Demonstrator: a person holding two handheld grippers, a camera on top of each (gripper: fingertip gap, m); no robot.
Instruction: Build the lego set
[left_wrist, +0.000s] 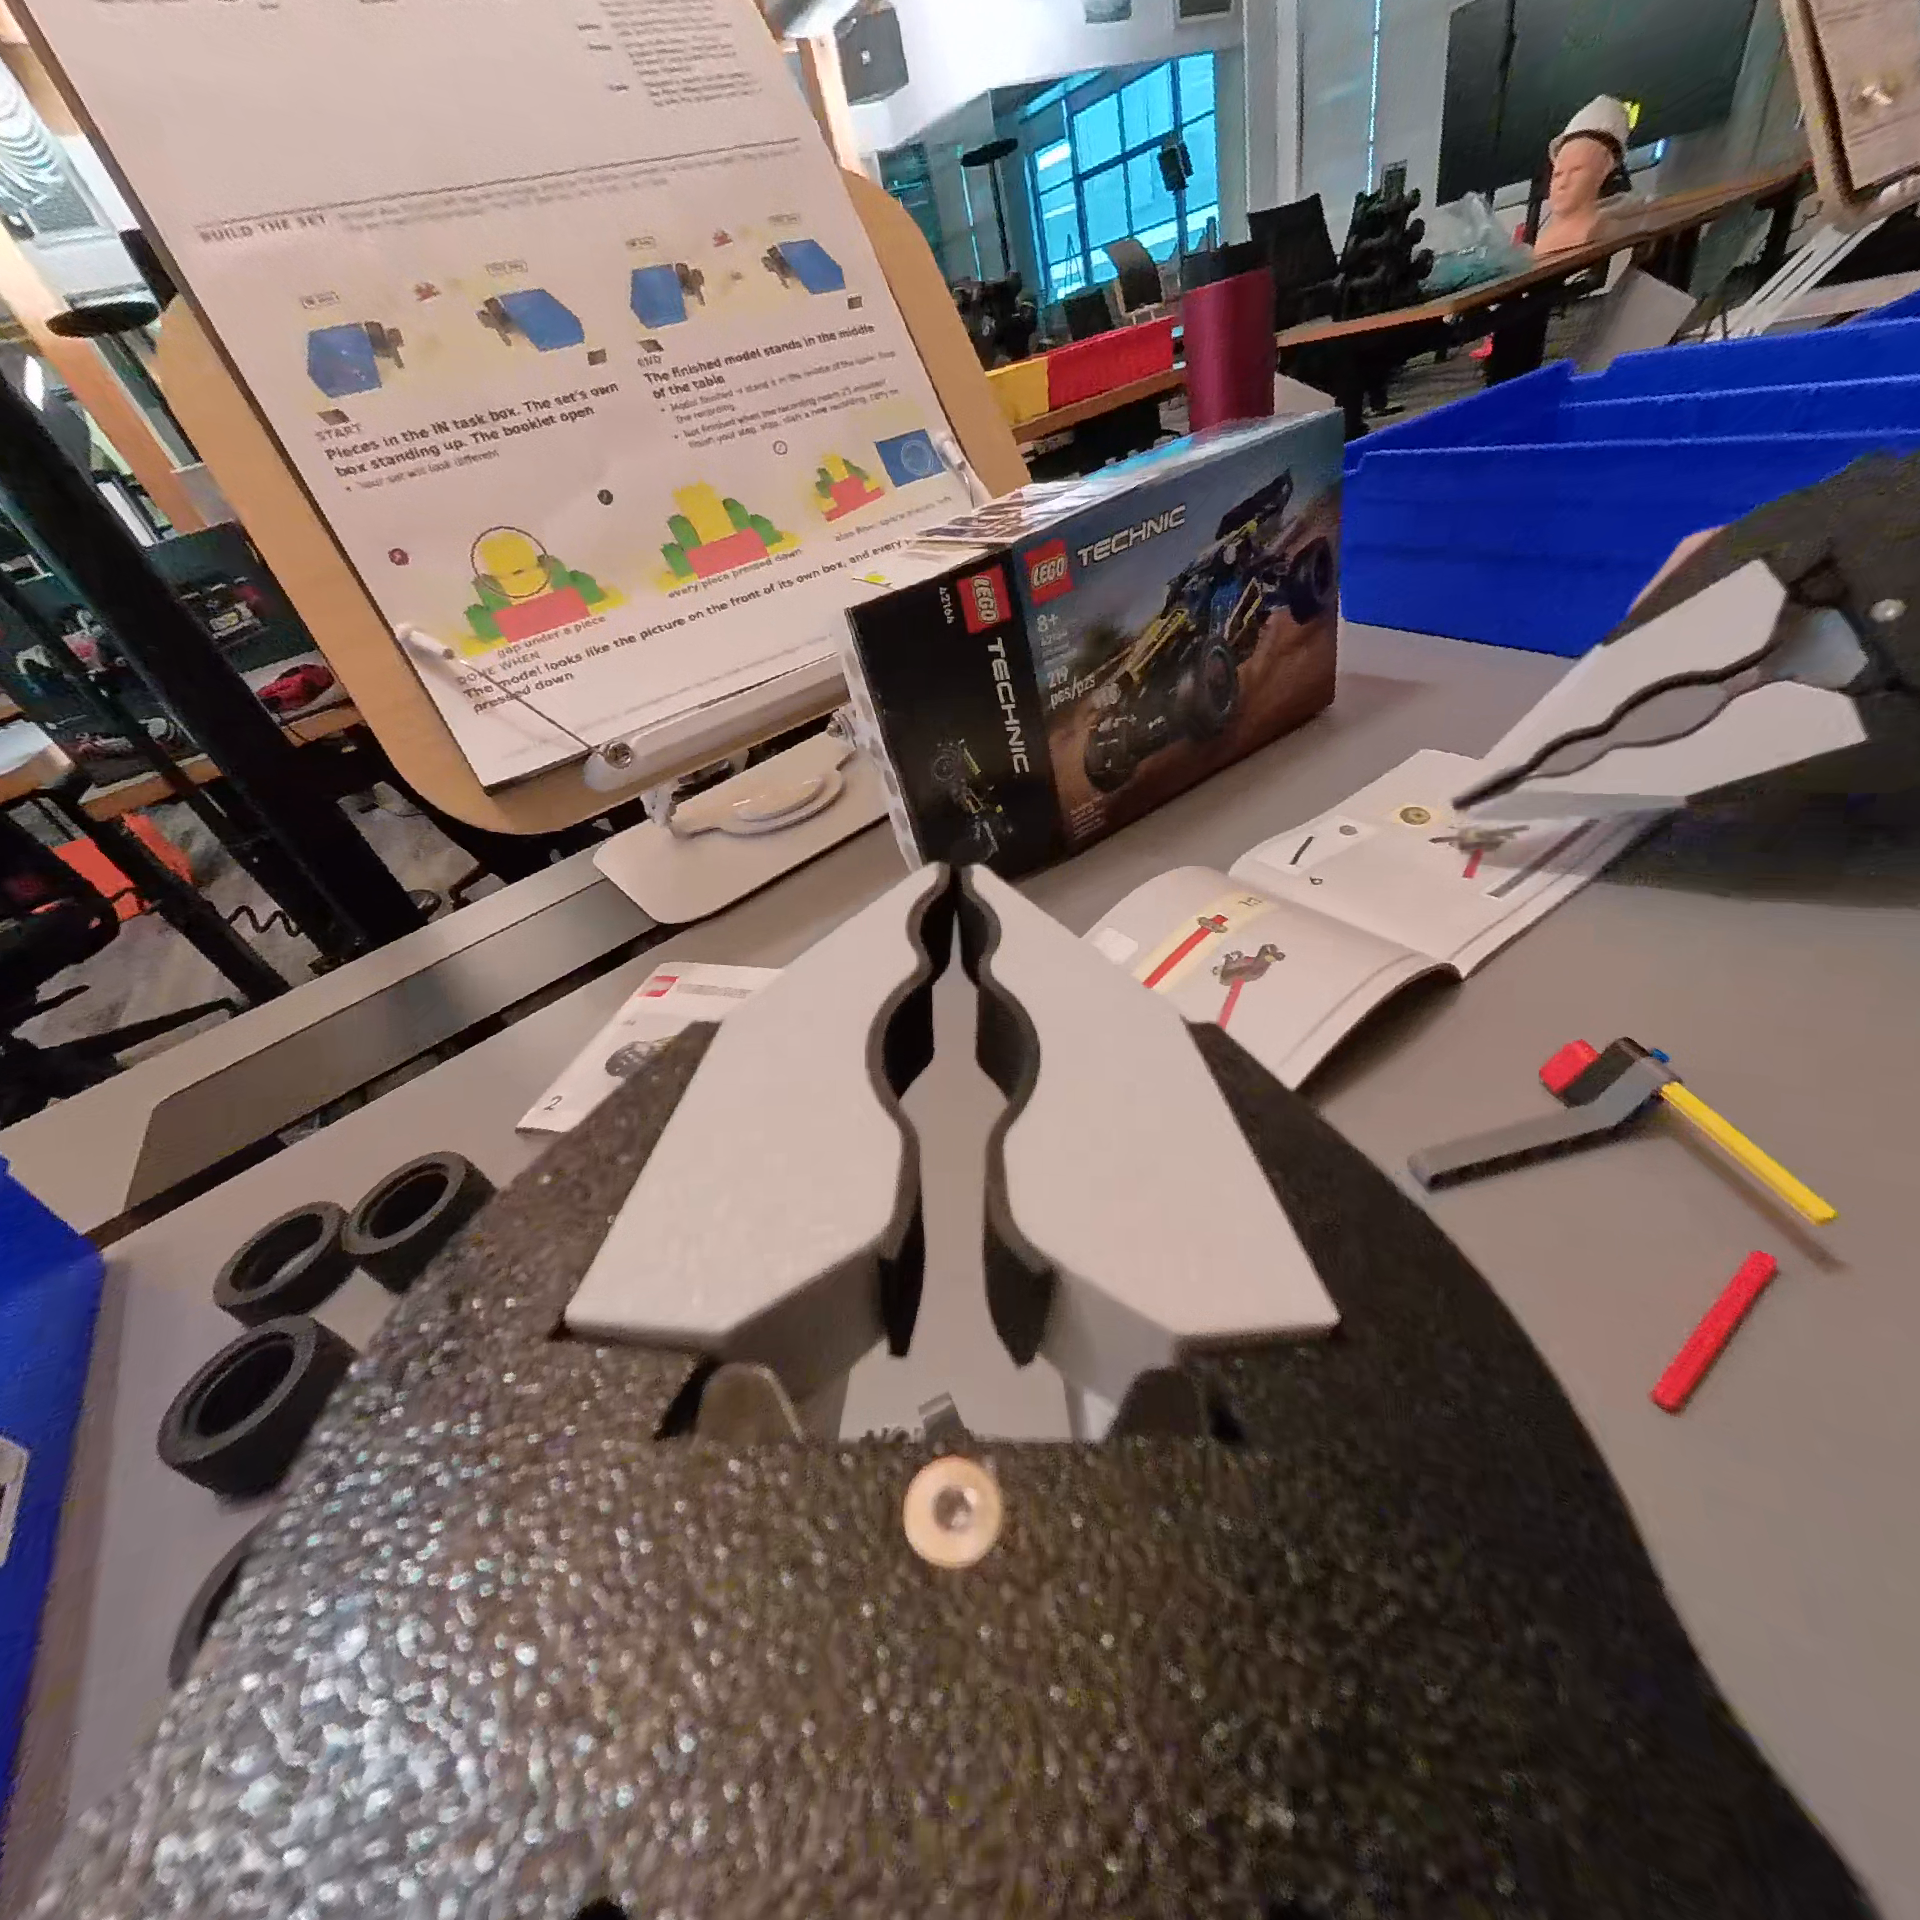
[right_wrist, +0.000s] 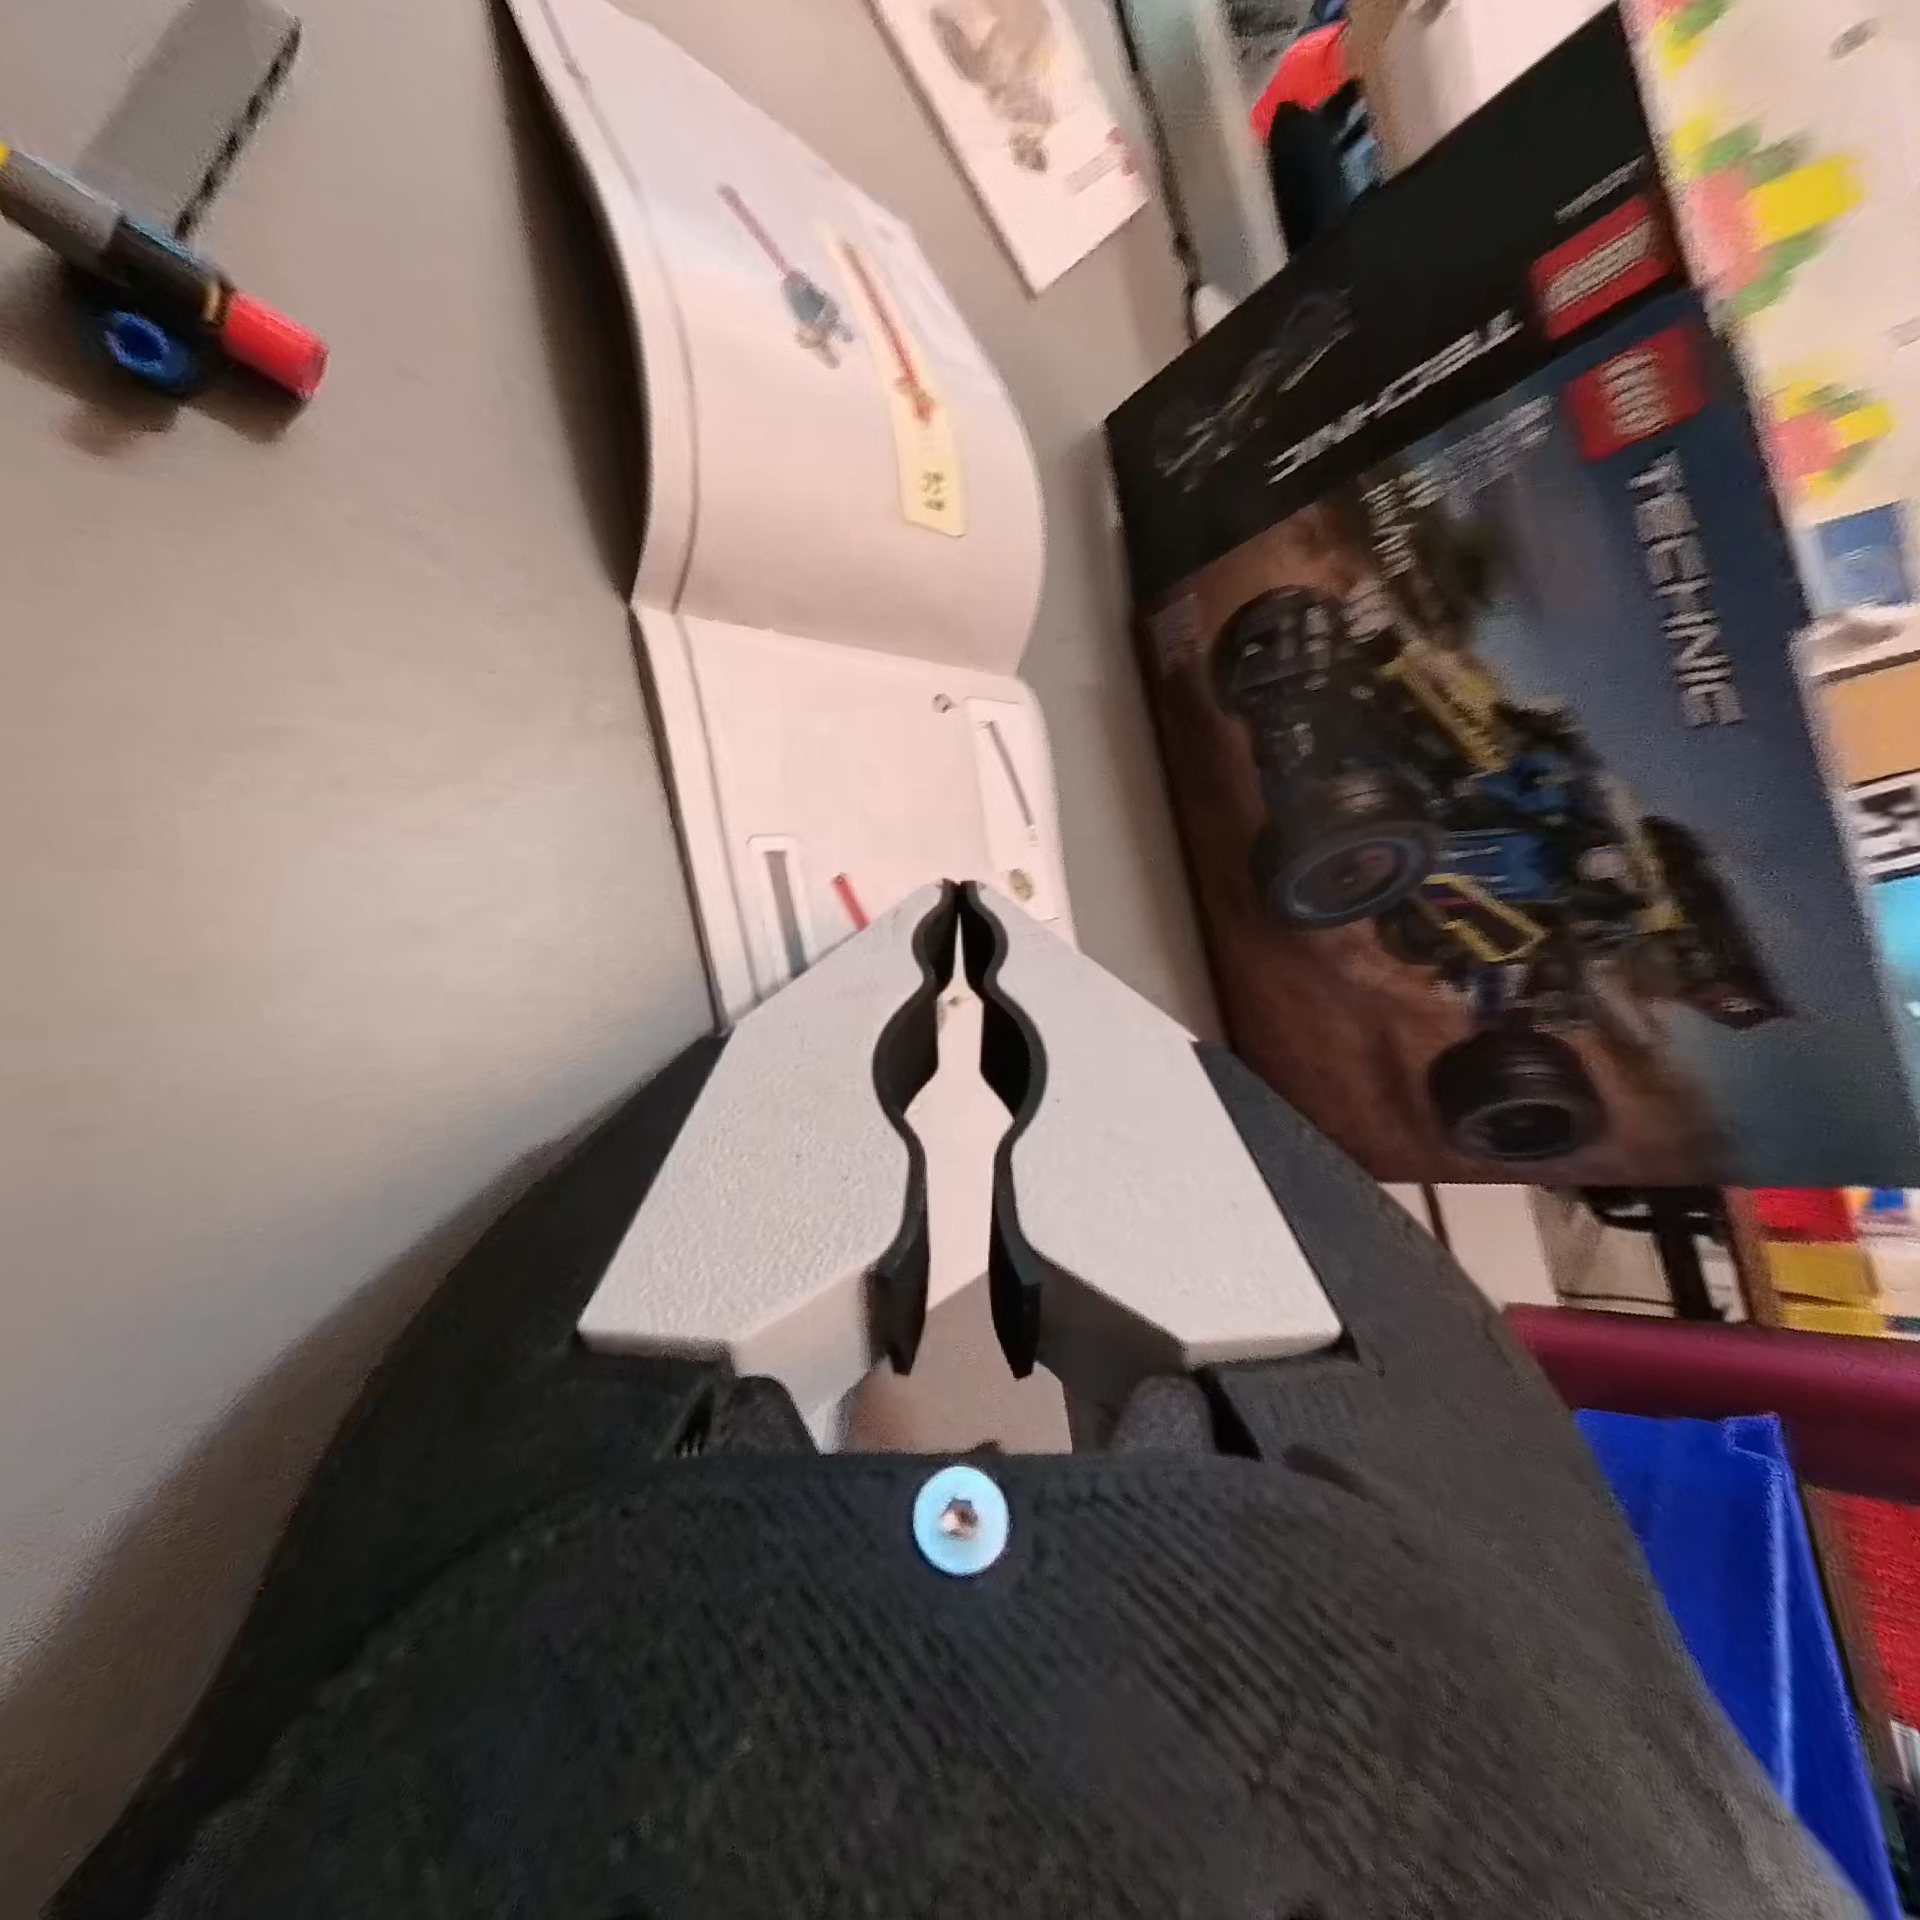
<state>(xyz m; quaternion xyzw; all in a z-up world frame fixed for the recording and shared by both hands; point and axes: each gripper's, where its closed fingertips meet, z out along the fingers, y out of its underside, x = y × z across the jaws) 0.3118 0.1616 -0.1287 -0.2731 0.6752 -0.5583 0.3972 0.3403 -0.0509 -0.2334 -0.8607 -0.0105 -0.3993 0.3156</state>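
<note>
Left wrist view
Gripper: left gripper (left_wrist: 956, 883) has its tips closed together, nothing between them, raised above the grey table (left_wrist: 1558, 1558).
Set box: lego box (left_wrist: 1101, 665) stands upright past the fingertips, in front of a slanted instruction board (left_wrist: 499, 343).
Booklet: open instruction booklet (left_wrist: 1340, 914) lies flat to the right of the box; a second booklet (left_wrist: 644, 1039) lies partly hidden under the left finger.
Loose parts: small built assembly (left_wrist: 1621, 1122) of grey beam, yellow axle and red piece lies right of the gripper; a red axle (left_wrist: 1714, 1330) lies near it, apart.
Tyres: three black tyres (left_wrist: 312, 1299) sit on the table at the left.
Bin: blue bin (left_wrist: 1621, 488) stands behind the booklet.
Other tool: right gripper (left_wrist: 1475, 800), tips together, points at the open booklet.

Right wrist view (rolled sideways, blurred)
Gripper: right gripper (right_wrist: 954, 888) is closed and empty, its tips over the open instruction booklet (right_wrist: 831, 520).
Set box: lego box (right_wrist: 1475, 727) stands just beside the booklet.
Assembly: small built assembly (right_wrist: 166, 281) lies upper left, well apart from the tips.
</note>
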